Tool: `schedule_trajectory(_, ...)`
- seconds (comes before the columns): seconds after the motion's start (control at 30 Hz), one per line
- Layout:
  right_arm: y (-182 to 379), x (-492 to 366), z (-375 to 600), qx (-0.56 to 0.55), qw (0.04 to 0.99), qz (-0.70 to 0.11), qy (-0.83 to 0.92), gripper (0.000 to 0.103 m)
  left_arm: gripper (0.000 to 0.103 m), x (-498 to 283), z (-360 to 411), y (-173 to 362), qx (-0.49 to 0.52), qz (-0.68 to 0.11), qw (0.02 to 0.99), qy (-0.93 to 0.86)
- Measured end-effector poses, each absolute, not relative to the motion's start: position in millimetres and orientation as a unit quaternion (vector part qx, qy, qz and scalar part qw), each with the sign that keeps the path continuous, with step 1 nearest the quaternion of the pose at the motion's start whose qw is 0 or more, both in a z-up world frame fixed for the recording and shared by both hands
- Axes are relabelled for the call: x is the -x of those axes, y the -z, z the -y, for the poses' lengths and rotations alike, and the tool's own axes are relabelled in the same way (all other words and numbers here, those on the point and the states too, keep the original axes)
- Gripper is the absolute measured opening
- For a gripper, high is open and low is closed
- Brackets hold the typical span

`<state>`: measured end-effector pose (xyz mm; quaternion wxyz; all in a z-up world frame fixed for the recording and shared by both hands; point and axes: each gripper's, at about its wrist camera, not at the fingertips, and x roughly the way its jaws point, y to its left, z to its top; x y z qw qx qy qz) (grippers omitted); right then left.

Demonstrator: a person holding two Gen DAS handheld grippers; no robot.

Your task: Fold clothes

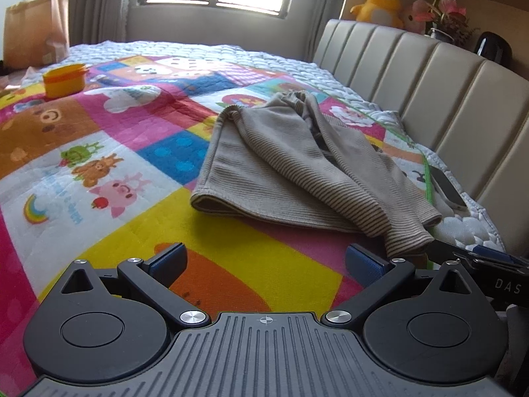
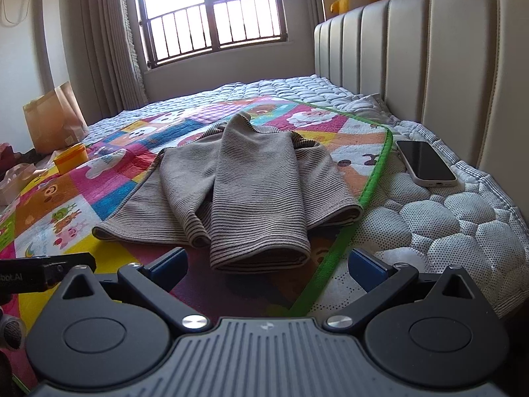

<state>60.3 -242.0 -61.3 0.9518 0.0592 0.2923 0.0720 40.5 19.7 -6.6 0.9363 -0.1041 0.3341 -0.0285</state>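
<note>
From your left wrist view, your left hand-held gripper [image 1: 266, 261] hovers over the colourful quilt [image 1: 99, 152] with its jaws spread apart and empty. The striped beige garment [image 1: 297, 165] lies ahead and to its right.

From your right wrist view, your right hand-held gripper [image 2: 267, 263] is also spread wide, gripping nothing. The garment [image 2: 241, 192] lies just ahead of it, a phone [image 2: 425, 162] further right.
</note>
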Motion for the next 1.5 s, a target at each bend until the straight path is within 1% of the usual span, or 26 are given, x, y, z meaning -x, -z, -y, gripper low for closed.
schedule_trajectory(0.2, 64, -81, 256, -0.098, 0.947, -0.297, -0.074, 0.103, 0.103, -65, -30, 7, 0.166, -0.337, 0.925, 0.063)
schedule_trajectory(0.4, 63, -101, 267, -0.130, 0.944, -0.290, -0.083, 0.103, 0.103, -92, -23, 8, 0.152, -0.359, 0.919, 0.062)
schedule_trajectory(0.57, 64, -116, 276, -0.149, 0.942, -0.290, -0.081, 0.103, 0.103, -114, -28, 13, 0.192, -0.382, 0.899, 0.092)
schedule_trajectory(0.73, 71, -131, 286, -0.175, 0.936, -0.295, -0.083, 0.103, 0.103, -135, -21, 6, 0.191, -0.372, 0.898, 0.138)
schedule_trajectory(0.83, 78, -145, 288, -0.195, 0.926, -0.310, -0.089, 0.103, 0.102, -152, -24, 8, 0.216, -0.372, 0.890, 0.150)
schedule_trajectory(0.87, 80, -149, 288, -0.200, 0.924, -0.313, -0.094, 0.103, 0.100, -159, -26, 10, 0.231, -0.377, 0.884, 0.155)
schedule_trajectory(0.93, 82, -157, 286, -0.206, 0.922, -0.313, -0.102, 0.103, 0.089, -175, -30, 18, 0.261, -0.394, 0.865, 0.167)
schedule_trajectory(0.97, 83, -161, 284, -0.208, 0.921, -0.312, -0.106, 0.103, 0.080, -183, -32, 21, 0.276, -0.403, 0.856, 0.172)
schedule_trajectory(1.0, 85, -166, 283, -0.211, 0.920, -0.311, -0.111, 0.103, 0.077, -193, -31, 26, 0.280, -0.409, 0.852, 0.168)
schedule_trajectory(1.13, 95, -187, 283, -0.229, 0.914, -0.313, -0.119, 0.103, 0.076, -221, -29, 43, 0.282, -0.426, 0.847, 0.146)
schedule_trajectory(1.27, 97, -195, 298, -0.267, 0.905, -0.306, -0.127, 0.103, 0.075, -245, -22, 57, 0.327, -0.438, 0.821, 0.164)
schedule_trajectory(1.33, 89, -193, 308, -0.272, 0.908, -0.295, -0.126, 0.103, 0.059, -255, -18, 59, 0.354, -0.438, 0.807, 0.176)
schedule_trajectory(1.37, 85, -192, 312, -0.265, 0.912, -0.289, -0.120, 0.103, 0.045, -261, -17, 59, 0.359, -0.436, 0.805, 0.180)
schedule_trajectory(1.4, 81, -190, 316, -0.259, 0.916, -0.284, -0.115, 0.103, 0.028, -266, -15, 58, 0.363, -0.434, 0.804, 0.185)
schedule_trajectory(1.43, 76, -189, 320, -0.253, 0.920, -0.278, -0.110, 0.103, 0.022, -271, -14, 58, 0.368, -0.431, 0.802, 0.189)
schedule_trajectory(1.5, 67, -186, 327, -0.233, 0.930, -0.267, -0.096, 0.103, 0.017, -281, -18, 49, 0.381, -0.409, 0.806, 0.197)
